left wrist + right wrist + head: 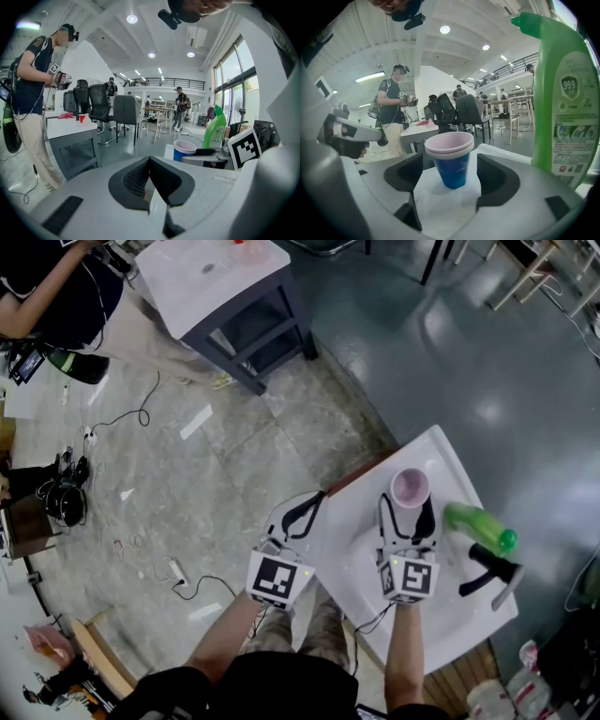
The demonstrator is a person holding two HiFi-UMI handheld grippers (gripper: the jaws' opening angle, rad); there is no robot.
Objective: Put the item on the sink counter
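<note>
We find the blue, pink-rimmed plastic cup upright on the white table between the released right tongs, untouched; we judge it light, crushable, best held mid-wall; left tongs clenched, empty.

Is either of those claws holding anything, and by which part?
Nothing is held. The right gripper has its fingers apart either side of the cup, not touching it; the left gripper is shut, empty.

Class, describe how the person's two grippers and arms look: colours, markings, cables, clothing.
The left gripper and right gripper are white with black jaw pads. Each bears a cube with black-and-white square markers. A thin black cable trails from the right one. The person wears a dark short-sleeved top.
</note>
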